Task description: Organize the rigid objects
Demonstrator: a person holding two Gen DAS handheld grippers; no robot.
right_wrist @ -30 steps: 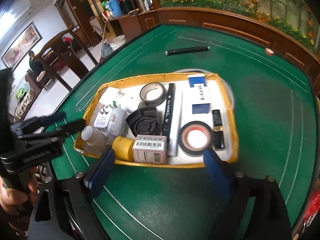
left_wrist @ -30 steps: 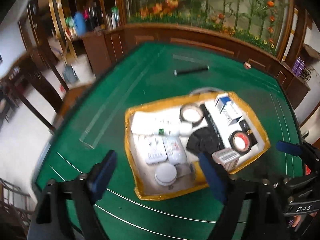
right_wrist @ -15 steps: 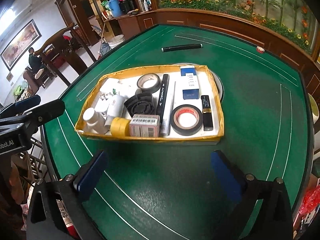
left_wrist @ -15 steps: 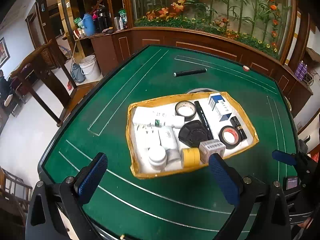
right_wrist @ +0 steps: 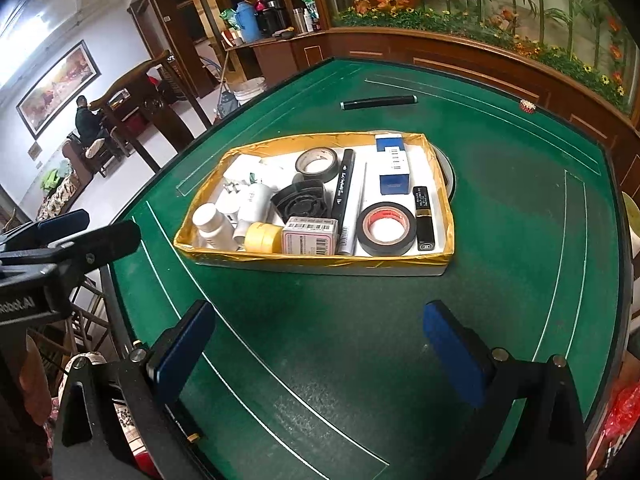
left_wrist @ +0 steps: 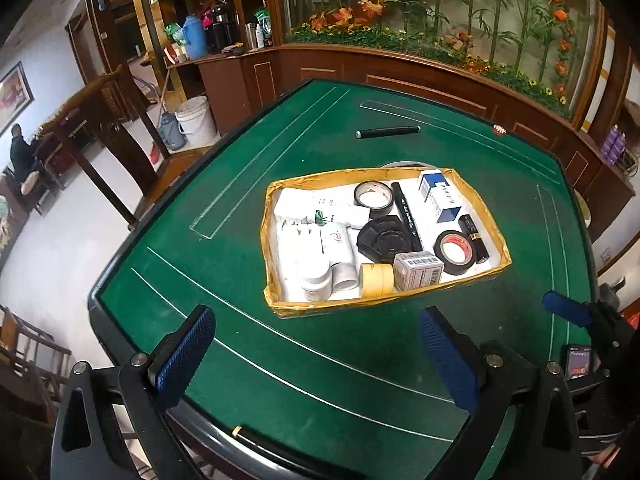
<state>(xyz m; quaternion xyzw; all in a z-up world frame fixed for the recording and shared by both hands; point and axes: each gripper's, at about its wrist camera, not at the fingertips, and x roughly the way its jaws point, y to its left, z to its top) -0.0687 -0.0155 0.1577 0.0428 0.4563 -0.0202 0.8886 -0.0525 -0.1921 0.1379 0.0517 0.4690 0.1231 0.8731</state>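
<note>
Both tools, left tool [left_wrist: 316, 354] and right tool [right_wrist: 320, 346], hover released over the green felt counter [right_wrist: 340, 340]; the yellow-rimmed cardboard tray [right_wrist: 312, 259] looks light and stiff, best gripped by its rim.

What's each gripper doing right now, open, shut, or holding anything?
Left gripper: open wide, jaws have just been opening, nothing between them.
Right gripper: open wide, jaws have just been opening, nothing between them; the tray lies ahead, untouched.

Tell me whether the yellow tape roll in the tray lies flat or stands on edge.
On edge. The yellow tape roll stands by the tray's near wall; the black tape roll lies flat.
</note>
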